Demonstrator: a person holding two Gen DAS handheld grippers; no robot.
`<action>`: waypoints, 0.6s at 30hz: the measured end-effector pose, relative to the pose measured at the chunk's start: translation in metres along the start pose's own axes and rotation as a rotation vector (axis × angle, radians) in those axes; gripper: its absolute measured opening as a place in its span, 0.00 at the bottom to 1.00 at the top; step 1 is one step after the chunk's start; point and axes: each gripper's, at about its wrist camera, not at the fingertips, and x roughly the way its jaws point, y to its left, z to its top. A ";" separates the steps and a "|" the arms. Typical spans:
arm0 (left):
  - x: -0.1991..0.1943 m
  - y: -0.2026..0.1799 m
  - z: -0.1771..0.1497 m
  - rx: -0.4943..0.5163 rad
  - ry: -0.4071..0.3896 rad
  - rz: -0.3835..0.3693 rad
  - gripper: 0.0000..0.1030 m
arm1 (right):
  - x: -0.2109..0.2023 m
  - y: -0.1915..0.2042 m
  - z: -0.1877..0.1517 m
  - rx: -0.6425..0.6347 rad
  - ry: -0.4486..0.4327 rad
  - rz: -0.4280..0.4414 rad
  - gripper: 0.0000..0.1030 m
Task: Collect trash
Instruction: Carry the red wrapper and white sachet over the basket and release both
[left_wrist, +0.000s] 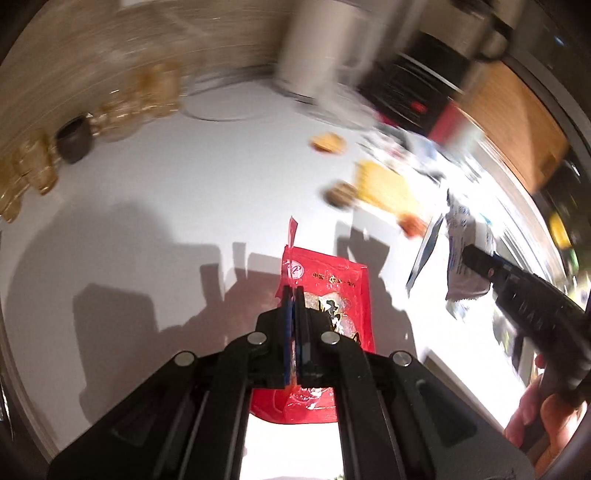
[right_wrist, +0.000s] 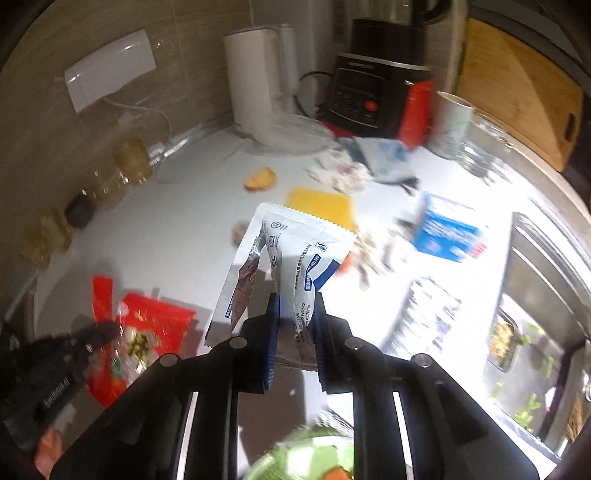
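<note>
My left gripper (left_wrist: 294, 295) is shut on a red snack wrapper (left_wrist: 332, 280), which hangs lifted above the white counter (left_wrist: 166, 221). My right gripper (right_wrist: 295, 299) is shut on a white and blue wrapper (right_wrist: 295, 254), also held off the counter. In the left wrist view the right gripper (left_wrist: 469, 254) shows at the right edge with the white wrapper (left_wrist: 461, 258) in it and a hand below. The right wrist view shows the left gripper (right_wrist: 107, 332) at lower left with the red wrapper (right_wrist: 151, 325).
Loose scraps lie ahead: an orange crust (right_wrist: 260, 179), a yellow sheet (right_wrist: 321, 205), a blue box (right_wrist: 447, 232), crumpled paper (right_wrist: 347, 173). Glass jars (right_wrist: 129, 162) line the wall. A white appliance (right_wrist: 255, 81), a blender (right_wrist: 373, 92) and a cup (right_wrist: 452, 123) stand behind. A sink (right_wrist: 535, 295) is at right.
</note>
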 end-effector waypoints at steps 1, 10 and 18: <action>-0.003 -0.011 -0.009 0.025 0.005 -0.013 0.01 | -0.010 -0.010 -0.014 0.001 0.005 -0.016 0.18; -0.020 -0.095 -0.097 0.187 0.100 -0.099 0.01 | -0.068 -0.089 -0.138 0.106 0.077 -0.085 0.18; -0.003 -0.132 -0.165 0.283 0.165 -0.080 0.01 | -0.076 -0.105 -0.207 0.131 0.112 -0.074 0.18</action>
